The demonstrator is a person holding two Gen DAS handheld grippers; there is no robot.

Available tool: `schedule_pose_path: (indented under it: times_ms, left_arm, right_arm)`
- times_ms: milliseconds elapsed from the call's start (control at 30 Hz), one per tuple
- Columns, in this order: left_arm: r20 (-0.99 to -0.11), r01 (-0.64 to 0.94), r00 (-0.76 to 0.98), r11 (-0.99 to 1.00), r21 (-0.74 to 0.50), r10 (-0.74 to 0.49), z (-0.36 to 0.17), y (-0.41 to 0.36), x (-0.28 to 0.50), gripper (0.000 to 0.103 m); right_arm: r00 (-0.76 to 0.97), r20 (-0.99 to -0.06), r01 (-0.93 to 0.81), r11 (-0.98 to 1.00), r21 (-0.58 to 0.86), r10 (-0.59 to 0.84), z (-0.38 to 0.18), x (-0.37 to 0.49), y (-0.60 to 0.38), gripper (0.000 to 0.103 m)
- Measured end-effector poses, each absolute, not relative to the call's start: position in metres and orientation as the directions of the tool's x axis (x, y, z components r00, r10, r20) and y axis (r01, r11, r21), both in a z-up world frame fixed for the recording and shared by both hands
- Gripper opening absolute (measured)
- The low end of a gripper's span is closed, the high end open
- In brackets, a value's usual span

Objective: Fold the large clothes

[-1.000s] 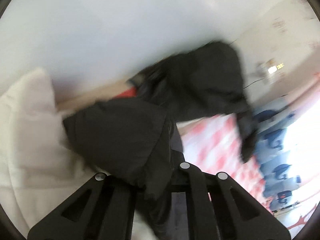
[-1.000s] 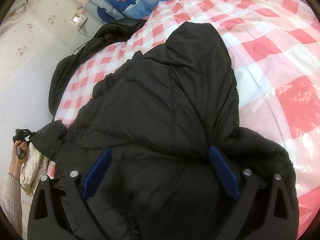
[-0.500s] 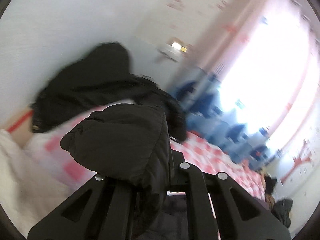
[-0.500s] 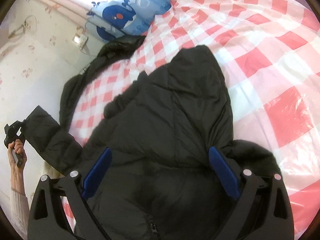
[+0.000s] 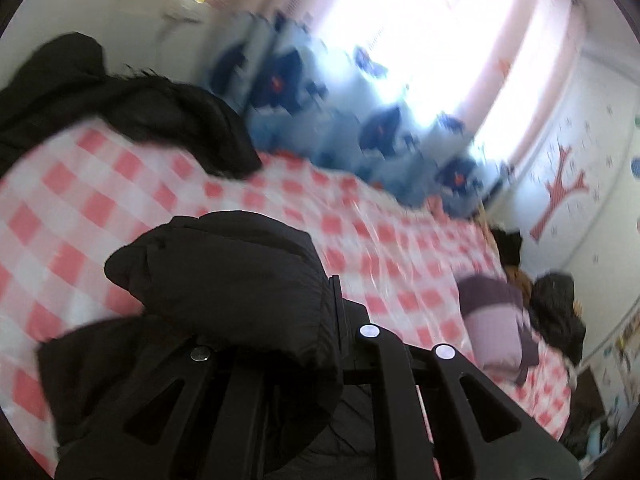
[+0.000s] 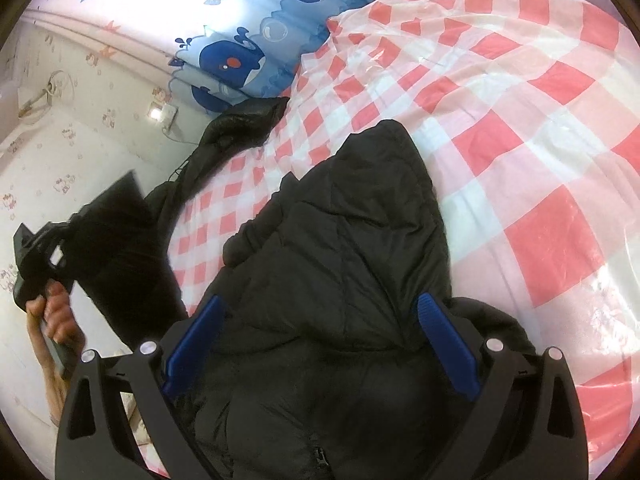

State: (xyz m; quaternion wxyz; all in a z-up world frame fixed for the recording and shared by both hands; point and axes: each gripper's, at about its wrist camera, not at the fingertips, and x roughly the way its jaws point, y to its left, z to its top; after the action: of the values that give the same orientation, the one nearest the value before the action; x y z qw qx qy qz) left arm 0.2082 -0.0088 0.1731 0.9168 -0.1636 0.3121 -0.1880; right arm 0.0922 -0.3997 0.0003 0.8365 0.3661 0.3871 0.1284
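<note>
A black puffer jacket [image 6: 352, 240] lies on a bed with a red-and-white checked cover [image 6: 540, 128]. My right gripper [image 6: 320, 300] hangs over the jacket's body, its blue pads [image 6: 192, 344] wide apart and open, with padded fabric between and below them. My left gripper [image 5: 288, 344] is shut on the jacket's sleeve [image 5: 232, 272], whose cuff bulges over the fingers and hides their tips. In the right wrist view that left gripper [image 6: 60, 236] is held up at the left by a hand [image 6: 56, 320], with the sleeve [image 6: 116, 248] stretched from it towards the jacket.
A second black garment [image 5: 120, 108] lies along the bed's far edge by the wall. Behind the bed hangs blue whale-patterned cloth [image 6: 248, 56] under a bright window. A purple folded piece [image 5: 496, 328] and a dark heap [image 5: 556, 312] sit at the bed's right end.
My left gripper has swung fast from the wall side out over the bed, rolling and carrying the sleeve higher. The right gripper has shifted only a little above the jacket.
</note>
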Motion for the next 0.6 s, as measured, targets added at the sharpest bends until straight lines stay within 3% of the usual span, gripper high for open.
schedule_pose_path:
  times_ms: [433,533,600]
  left_arm:
    - [-0.748,0.340,0.519,0.903,-0.264,-0.414,0.018,-0.137,0.216,0.009]
    - [-0.787,0.351,0.462,0.899,-0.262,-0.409,-0.010,-0.150,0.212,0.029]
    - [-0.800,0.373,0.439,0.893,-0.253,-0.410,-0.021,-0.160,0.209,0.051]
  right_arm:
    - [0.664,-0.534,0.097,0.648,0.756,0.523,-0.009,0.095,-0.411,0.094]
    - [0.669,-0.526,0.107,0.633,0.767,0.525,-0.010,0.095,-0.416,0.094]
    - [0.671,-0.522,0.112,0.624,0.773,0.526,-0.011,0.095,-0.418,0.094]
